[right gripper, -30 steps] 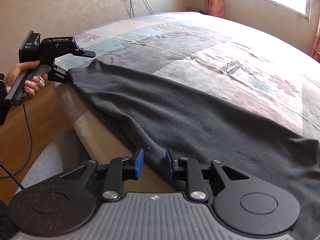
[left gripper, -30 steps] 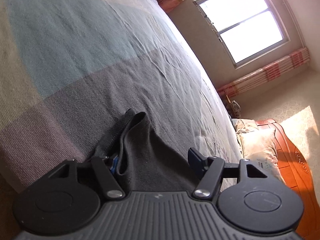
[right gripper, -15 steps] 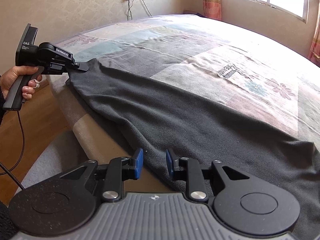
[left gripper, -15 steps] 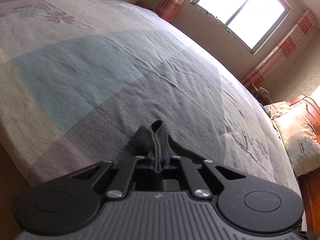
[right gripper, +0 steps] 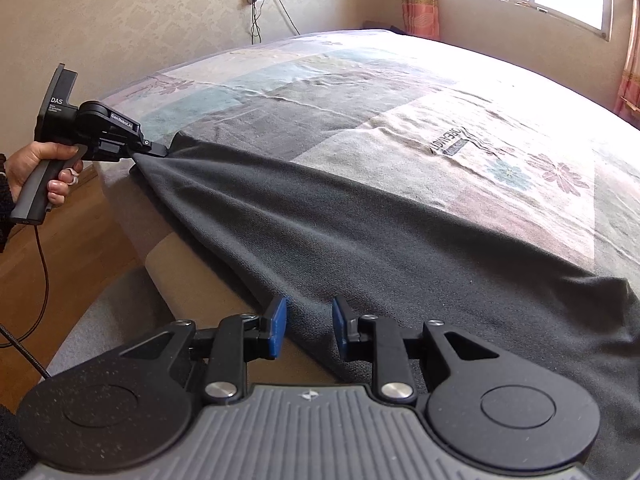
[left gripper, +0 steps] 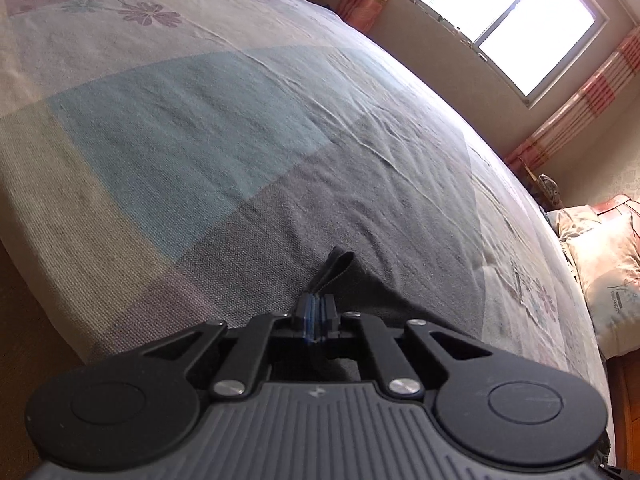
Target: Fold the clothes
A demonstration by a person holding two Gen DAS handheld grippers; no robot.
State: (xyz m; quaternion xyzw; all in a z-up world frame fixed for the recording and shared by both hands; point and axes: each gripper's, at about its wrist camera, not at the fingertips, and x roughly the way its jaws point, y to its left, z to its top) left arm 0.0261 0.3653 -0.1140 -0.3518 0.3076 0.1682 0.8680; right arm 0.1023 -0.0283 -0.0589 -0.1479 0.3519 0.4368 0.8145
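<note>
While your left hand-held gripper [left gripper: 316, 312] is clenching a corner of the dark grey fleece garment [right gripper: 360, 240] lying along the bed [right gripper: 400, 92] edge, your right hand-held gripper [right gripper: 308, 330] is straddling its hem, jaws parted, apparently readying a matching pinch.

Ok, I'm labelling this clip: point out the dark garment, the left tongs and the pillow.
dark garment [right gripper: 360, 248]: right wrist view, middle of the cloth.
left tongs [left gripper: 316, 312]: left wrist view, between the tips.
pillow [left gripper: 600, 264]: left wrist view, its face.
</note>
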